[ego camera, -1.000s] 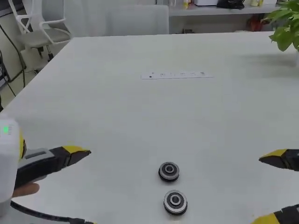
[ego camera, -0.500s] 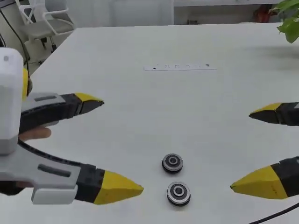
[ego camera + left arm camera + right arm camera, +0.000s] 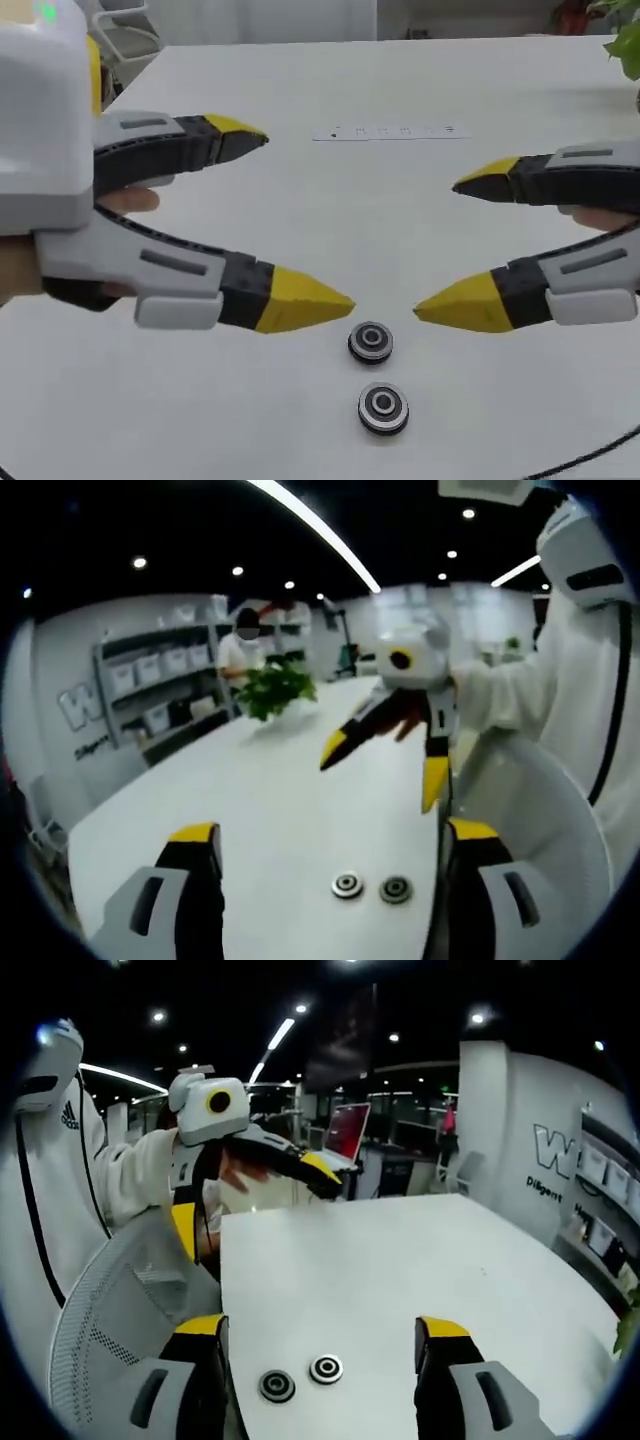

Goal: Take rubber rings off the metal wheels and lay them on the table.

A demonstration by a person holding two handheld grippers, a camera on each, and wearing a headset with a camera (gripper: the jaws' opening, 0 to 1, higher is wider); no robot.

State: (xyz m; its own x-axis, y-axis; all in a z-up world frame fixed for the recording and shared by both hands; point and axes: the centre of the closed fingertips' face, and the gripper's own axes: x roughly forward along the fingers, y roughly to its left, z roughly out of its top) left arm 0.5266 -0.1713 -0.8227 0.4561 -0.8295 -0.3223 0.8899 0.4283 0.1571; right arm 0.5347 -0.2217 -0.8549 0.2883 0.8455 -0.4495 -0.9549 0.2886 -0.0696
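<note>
Left gripper (image 3: 308, 220) and right gripper (image 3: 435, 250) are both wide open and empty. Two wheels lie flat on the desk (image 3: 300, 80), lower centre of head view. Upper wheel (image 3: 371, 341) sits just below the gap between my lower jaw tips, lower wheel (image 3: 383, 408) beneath it. Both grippers look about equally near.

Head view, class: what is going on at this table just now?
A person holds a gripper in each hand over a white table. The left gripper and right gripper, both open, point toward each other from either side of two wheels lying flat, close together. Neither touches a wheel, and the dark rings are not yet off.
</note>
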